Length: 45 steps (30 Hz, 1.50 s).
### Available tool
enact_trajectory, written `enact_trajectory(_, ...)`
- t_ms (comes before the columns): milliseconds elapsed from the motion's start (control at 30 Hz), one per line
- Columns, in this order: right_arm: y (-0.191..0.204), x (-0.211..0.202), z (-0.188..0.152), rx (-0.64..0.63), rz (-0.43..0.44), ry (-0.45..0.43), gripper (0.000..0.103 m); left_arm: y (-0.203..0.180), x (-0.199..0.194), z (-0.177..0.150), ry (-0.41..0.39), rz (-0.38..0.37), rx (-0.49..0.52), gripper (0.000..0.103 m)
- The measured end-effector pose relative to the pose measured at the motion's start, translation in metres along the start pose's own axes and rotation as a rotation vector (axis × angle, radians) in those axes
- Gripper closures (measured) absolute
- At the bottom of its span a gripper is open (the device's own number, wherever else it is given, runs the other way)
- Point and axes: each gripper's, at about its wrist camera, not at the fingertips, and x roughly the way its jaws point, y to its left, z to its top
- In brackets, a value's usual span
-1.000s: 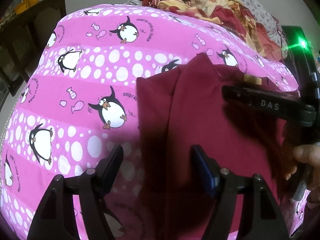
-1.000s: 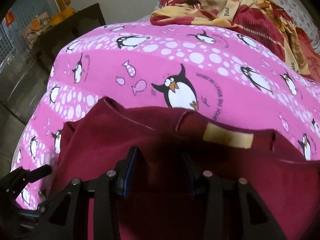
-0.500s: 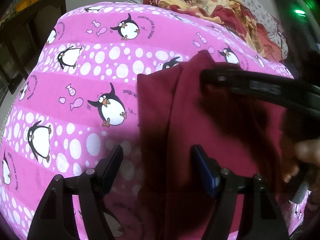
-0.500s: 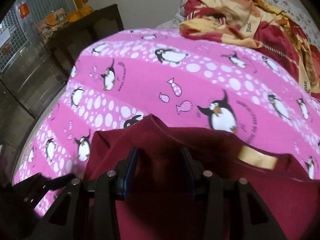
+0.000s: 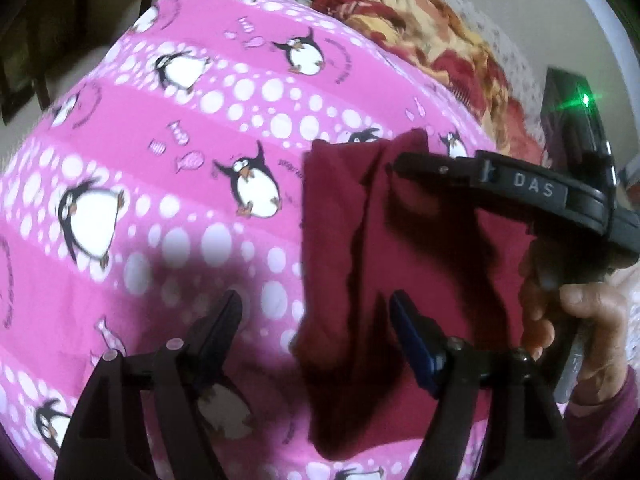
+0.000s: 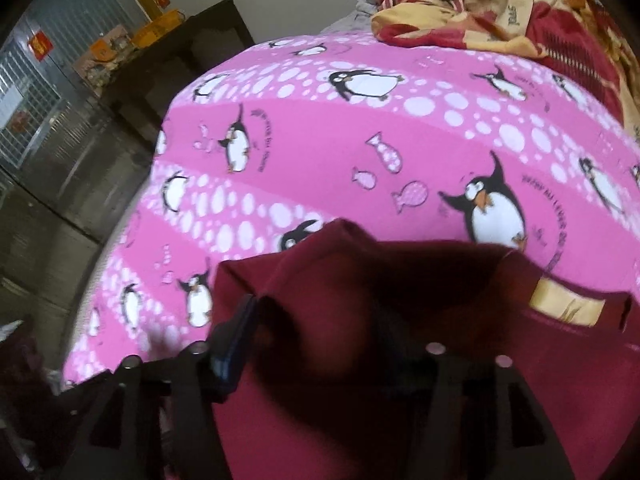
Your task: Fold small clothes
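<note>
1. Left wrist view — The maroon garment (image 5: 400,280) lies on the pink penguin-print bedsheet (image 5: 180,208), right of centre, partly folded, with a lengthwise crease running from its far corner toward the camera.
   - The left gripper (image 5: 316,320) hovers over the garment's left edge. Its jaws are opening, the left pad over bare sheet, the right pad above the cloth. Nothing is clamped.
   - The right gripper (image 5: 394,166) reaches in from the right over the far end of the garment, carried by the person's hand (image 5: 576,320). From this side its pads cannot be judged.
   - A crumpled red-and-yellow blanket (image 5: 420,36) sits at the head of the bed, well apart.

2. Right wrist view — The garment fills the lower frame, and its tan neck label (image 6: 564,304) shows at the right.
   - The right gripper (image 6: 312,332) straddles a raised fold of the cloth. Its jaws are opening. Fabric is between them, but the pads no longer appear to press on it.
   - Dark furniture (image 6: 192,52) stands beyond the bed's far-left corner.

3. Handling assessment — The fabric appears to be light, soft knit with no stiffness: it will sag and drape wherever unsupported, and it should cling to the sheet, not slide.
   - It is not fragile.
   - Recommended hold: pinch through both layers at a hemmed edge or corner, one gripper at each end of the same edge, so the fold carries over evenly.
   - A mid-panel pinch would likely bunch the cloth.
</note>
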Motion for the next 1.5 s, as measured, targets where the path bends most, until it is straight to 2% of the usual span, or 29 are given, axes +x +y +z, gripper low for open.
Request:
enact_trajectory(67,0.002,0.002,0.001,0.03,0.057,0.021,0.03,0.004,0.007,-0.004,0.022,-0.034,-0.028,0.026)
enact_trajectory(167,0.006,0.011,0.002,0.055,0.084,0.068,0.025,-0.001,0.015,-0.009,0.03,-0.079,-0.045,0.026)
enact_trajectory(300,0.018,0.022,0.004,-0.002,0.043,0.132,0.021,-0.014,0.017,-0.013,-0.013,-0.193,-0.055,0.026)
enact_trajectory(500,0.042,0.043,0.01,-0.102,0.004,0.237,0.01,-0.027,0.011,-0.015,-0.066,-0.298,-0.044,0.026)
enact_trajectory(567,0.051,0.053,0.01,-0.155,-0.02,0.284,0.006,-0.037,0.006,-0.015,-0.077,-0.31,-0.002,0.026)
enact_trajectory(633,0.056,0.06,0.01,-0.203,-0.044,0.33,0.005,-0.045,0.006,-0.013,-0.082,-0.288,0.021,0.027)
enact_trajectory(733,0.06,0.07,0.012,-0.244,-0.047,0.384,0.003,-0.044,0.01,-0.013,-0.063,-0.316,0.005,0.027)
enact_trajectory(800,0.057,0.07,0.015,-0.216,-0.04,0.369,0.003,-0.049,0.011,-0.011,-0.061,-0.315,0.017,0.027)
enact_trajectory(833,0.055,0.069,0.014,-0.197,-0.039,0.348,0.004,-0.053,0.011,-0.012,-0.06,-0.305,0.031,0.027)
enact_trajectory(900,0.057,0.066,0.01,-0.238,-0.079,0.321,0.013,-0.057,0.012,-0.013,-0.056,-0.307,0.059,0.027)
enact_trajectory(933,0.061,0.064,0.005,-0.295,-0.117,0.303,0.023,-0.06,0.012,-0.014,-0.056,-0.303,0.073,0.027)
enact_trajectory(967,0.063,0.061,0.002,-0.335,-0.148,0.284,0.039,-0.063,0.011,-0.015,-0.055,-0.291,0.086,0.027)
enact_trajectory(1000,0.063,0.056,-0.002,-0.357,-0.155,0.268,0.047,-0.066,0.012,-0.015,-0.054,-0.286,0.095,0.027)
enact_trajectory(1033,0.061,0.048,-0.004,-0.348,-0.122,0.254,0.064,-0.064,0.01,-0.015,-0.052,-0.285,0.104,0.027)
enact_trajectory(1067,0.058,0.043,-0.006,-0.337,-0.108,0.245,0.077,-0.063,0.007,-0.017,-0.054,-0.281,0.109,0.026)
enact_trajectory(1133,0.05,0.026,-0.008,-0.314,-0.079,0.208,0.081,-0.06,-0.001,-0.019,-0.059,-0.251,0.124,0.022)
enact_trajectory(1167,0.044,0.019,-0.01,-0.296,-0.066,0.192,0.082,-0.058,-0.005,-0.021,-0.061,-0.237,0.127,0.016)
enact_trajectory(1233,0.029,0.005,-0.011,-0.234,-0.011,0.165,0.082,-0.054,-0.009,-0.024,-0.076,-0.219,0.115,0.011)
enact_trajectory(1367,0.007,-0.008,-0.014,-0.129,0.063,0.138,0.082,-0.053,0.003,-0.015,-0.086,-0.124,0.114,0.01)
enact_trajectory(1500,-0.008,-0.015,-0.013,-0.081,0.105,0.135,0.082,-0.057,0.014,-0.022,-0.06,-0.145,0.156,0.01)
